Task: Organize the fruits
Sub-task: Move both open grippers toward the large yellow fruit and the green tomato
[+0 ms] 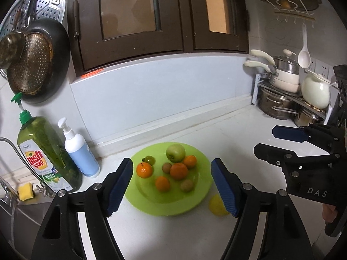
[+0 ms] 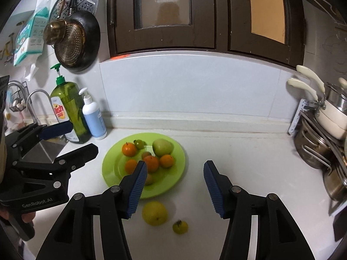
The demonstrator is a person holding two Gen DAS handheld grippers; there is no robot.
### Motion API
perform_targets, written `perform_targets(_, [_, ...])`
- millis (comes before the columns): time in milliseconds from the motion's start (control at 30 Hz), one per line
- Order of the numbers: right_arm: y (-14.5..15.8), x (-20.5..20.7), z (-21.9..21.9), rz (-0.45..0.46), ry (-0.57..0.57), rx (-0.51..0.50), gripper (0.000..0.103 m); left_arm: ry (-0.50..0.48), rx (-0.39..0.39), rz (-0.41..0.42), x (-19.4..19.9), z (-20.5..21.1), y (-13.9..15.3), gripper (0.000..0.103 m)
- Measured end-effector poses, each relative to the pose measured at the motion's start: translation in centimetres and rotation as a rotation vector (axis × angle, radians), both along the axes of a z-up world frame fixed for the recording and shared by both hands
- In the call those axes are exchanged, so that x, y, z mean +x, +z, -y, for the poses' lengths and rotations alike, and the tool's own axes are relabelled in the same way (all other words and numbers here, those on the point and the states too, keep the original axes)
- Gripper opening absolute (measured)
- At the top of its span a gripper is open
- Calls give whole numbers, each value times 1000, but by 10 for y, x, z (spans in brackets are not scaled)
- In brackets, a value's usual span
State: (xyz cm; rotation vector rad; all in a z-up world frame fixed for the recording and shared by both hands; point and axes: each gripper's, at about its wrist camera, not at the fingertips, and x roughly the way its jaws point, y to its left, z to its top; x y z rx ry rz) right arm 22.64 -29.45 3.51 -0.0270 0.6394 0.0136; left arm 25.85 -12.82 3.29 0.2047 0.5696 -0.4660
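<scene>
At the far left of the counter point(image 2: 249, 151), a green dish soap bottle point(image 1: 46, 153) and a white pump bottle point(image 1: 80, 151) are noted beside the sink; neither bears on the task.

The left gripper point(image 1: 172, 186) is held above the counter with its jaws spread wide and nothing between them. Framed between its blue pads is the green plate point(image 1: 149, 201), on which a green apple point(image 1: 175, 153), four oranges, among them the central orange point(image 1: 178, 170), two brownish kiwi-like fruits and a small green tomato point(image 1: 149, 160) are already gathered.

Two fruits are recorded off the plate, on bare counter just in front of its near rim: a yellow citrus fruit point(image 2: 154, 213), and to its right a small yellow-green tomato point(image 2: 180, 226) with a dark calyx. The two lie near each other but apart.

The right gripper point(image 2: 175, 186) is likewise wide open and empty. In its own view both loose fruits lie below and slightly ahead of the gap between its pads, the citrus toward its left pad. In the left wrist view the citrus point(image 1: 216, 205) is half hidden behind the right-hand pad of the left gripper and the tomato is not seen.

It is judged that the right gripper is the better placed for either loose fruit. Both are roundish, so no long axis governs the grasp. The plate lies ahead and to the left of them.
</scene>
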Motion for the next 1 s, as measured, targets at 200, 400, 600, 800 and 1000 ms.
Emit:
perform_targets(200, [-11, -20, 5, -27, 7, -24, 55, -29, 32, 19, -21, 8, -12, 78])
perform_targets(400, [-24, -31, 10, -57, 22, -57, 55, -60, 42, -12, -32, 15, -30, 79])
perform_targets(600, [-43, -35, 17, -96, 33, -34, 55, -88, 62, -24, -38, 22, -46, 79])
perform_targets(800, [-70, -31, 21, -163, 49, -25, 55, -138, 114, -39, -37, 31, -66, 79])
perform_targets(1000, [-94, -22, 22, -227, 69, -14, 55, -202, 134, -47, -33, 37, -86, 78])
